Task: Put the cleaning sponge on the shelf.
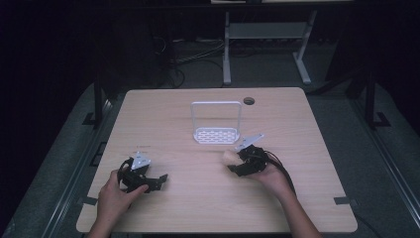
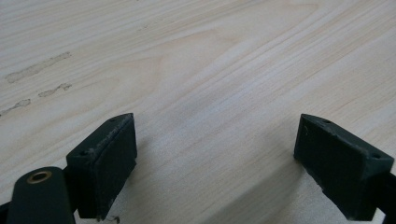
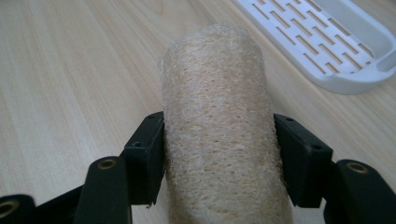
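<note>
White rack (image 1: 216, 124) stands just beyond the right gripper (image 1: 234, 162).

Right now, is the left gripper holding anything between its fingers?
No: the left gripper has its fingers spread wide with only bare wooden table between them.

A lab: bare wooden table (image 1: 198, 198), floor cables (image 1: 198, 54), dark surroundings.
</note>
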`<state>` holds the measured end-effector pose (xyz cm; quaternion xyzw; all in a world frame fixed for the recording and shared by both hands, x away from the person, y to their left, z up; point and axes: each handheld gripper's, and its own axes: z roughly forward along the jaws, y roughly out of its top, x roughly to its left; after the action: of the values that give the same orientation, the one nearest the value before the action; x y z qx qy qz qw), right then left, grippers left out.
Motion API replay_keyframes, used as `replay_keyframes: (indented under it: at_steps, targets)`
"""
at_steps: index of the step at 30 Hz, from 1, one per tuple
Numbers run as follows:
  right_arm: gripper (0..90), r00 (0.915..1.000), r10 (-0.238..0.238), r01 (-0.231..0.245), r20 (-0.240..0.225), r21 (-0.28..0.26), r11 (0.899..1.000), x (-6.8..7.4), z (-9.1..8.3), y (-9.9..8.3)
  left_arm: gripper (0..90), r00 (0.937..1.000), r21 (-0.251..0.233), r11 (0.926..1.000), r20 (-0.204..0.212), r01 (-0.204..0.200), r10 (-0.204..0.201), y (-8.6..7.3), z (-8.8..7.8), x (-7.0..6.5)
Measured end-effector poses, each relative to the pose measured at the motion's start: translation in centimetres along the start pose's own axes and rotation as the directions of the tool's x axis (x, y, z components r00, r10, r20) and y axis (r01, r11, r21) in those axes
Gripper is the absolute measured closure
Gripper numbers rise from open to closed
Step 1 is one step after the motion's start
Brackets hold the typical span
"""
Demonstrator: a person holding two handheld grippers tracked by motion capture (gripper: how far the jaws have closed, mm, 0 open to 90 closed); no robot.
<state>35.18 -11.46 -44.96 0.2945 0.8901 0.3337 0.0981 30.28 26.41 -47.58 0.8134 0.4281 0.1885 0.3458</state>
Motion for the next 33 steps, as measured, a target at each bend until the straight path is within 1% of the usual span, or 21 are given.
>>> replay_keyframes:
  at_steps: [4, 5, 12, 18, 33]
  targets:
    - [39.4, 0.9999, 0.010, -0.010, 0.005, -0.006, 1.000, -0.2, 0.0, 0.4, 12.6, 1.0000, 0.000, 1.0000, 0.000, 0.000, 0.000, 0.0, 0.0, 0.0]
    - [39.4, 1.0000, 0.004, -0.004, 0.009, -0.010, 1.000, -0.3, 0.0, 0.5, 12.6, 1.0000, 0.000, 1.0000, 0.001, 0.000, 0.000, 0.0, 0.0, 0.0]
    - [39.4, 0.9998, 0.014, -0.014, 0.015, -0.020, 1.000, -0.8, 0.3, 1.1, 12.6, 1.0000, 0.000, 1.0000, 0.000, -0.001, 0.001, 0.0, 0.0, 0.0]
    - [39.4, 0.9994, 0.031, -0.031, 0.016, -0.033, 0.999, -1.2, 0.6, 1.9, 12.6, 1.0000, 0.000, 1.0000, 0.001, 0.000, 0.000, 0.0, 0.0, 0.0]
    - [39.4, 0.9993, 0.024, -0.023, 0.028, -0.041, 0.999, -1.8, 1.5, 4.0, 12.6, 1.0000, 0.000, 1.0000, 0.000, 0.000, 0.000, 0.0, 0.0, 0.0]
